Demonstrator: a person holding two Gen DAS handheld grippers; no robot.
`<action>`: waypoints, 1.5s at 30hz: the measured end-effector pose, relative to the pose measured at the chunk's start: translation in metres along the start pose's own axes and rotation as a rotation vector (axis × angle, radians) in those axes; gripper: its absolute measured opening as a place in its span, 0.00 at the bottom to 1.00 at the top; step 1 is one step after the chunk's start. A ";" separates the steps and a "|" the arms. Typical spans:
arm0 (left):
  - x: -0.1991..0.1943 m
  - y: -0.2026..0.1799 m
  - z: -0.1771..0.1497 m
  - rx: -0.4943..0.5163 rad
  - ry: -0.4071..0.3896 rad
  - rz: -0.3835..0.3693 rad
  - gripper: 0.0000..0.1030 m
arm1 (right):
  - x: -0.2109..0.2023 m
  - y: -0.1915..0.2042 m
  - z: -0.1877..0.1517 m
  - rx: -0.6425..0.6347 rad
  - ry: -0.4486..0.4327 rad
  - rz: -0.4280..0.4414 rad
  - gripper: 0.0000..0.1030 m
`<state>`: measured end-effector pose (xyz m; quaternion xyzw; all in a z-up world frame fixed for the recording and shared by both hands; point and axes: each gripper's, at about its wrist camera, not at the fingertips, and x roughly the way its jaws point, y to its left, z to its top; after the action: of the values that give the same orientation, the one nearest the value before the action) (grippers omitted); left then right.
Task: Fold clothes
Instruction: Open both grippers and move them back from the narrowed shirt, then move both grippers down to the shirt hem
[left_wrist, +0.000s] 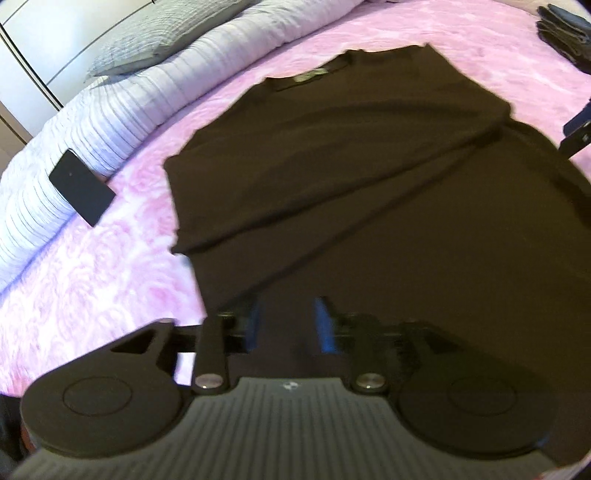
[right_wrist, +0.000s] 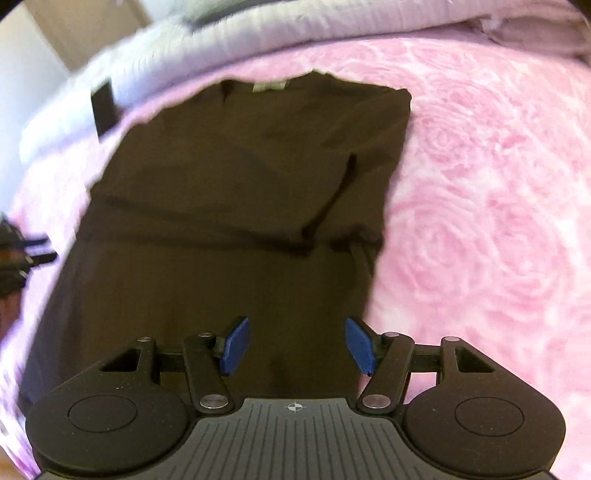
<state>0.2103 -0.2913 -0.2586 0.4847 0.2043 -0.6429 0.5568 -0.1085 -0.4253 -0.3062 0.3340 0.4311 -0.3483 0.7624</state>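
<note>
Left wrist: pink bedspread (left_wrist: 110, 266) (rose-patterned) under dark shirt (left_wrist: 332, 177).

Dark pile (left_wrist: 565, 33) — cut off, unidentifiable

I have my left gripper (left_wrist: 290, 325) tilted steeply downward, its blue pads (left_wrist: 325, 325) parted with nothing pinched between them. My right gripper (right_wrist: 295, 345) angles down too, jaws spread wide and empty.
</note>
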 end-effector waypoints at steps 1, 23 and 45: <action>-0.007 -0.010 -0.002 0.009 0.006 -0.011 0.40 | -0.005 0.005 -0.004 -0.021 0.021 -0.029 0.60; -0.128 -0.065 -0.126 0.227 -0.027 -0.119 0.69 | -0.088 0.131 -0.124 -0.039 0.106 -0.178 0.86; -0.122 -0.086 -0.169 0.234 0.072 -0.117 0.70 | -0.053 0.141 -0.174 -0.114 0.252 -0.132 0.86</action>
<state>0.1872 -0.0668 -0.2538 0.5563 0.1759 -0.6759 0.4503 -0.0871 -0.1960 -0.2998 0.3022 0.5636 -0.3277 0.6954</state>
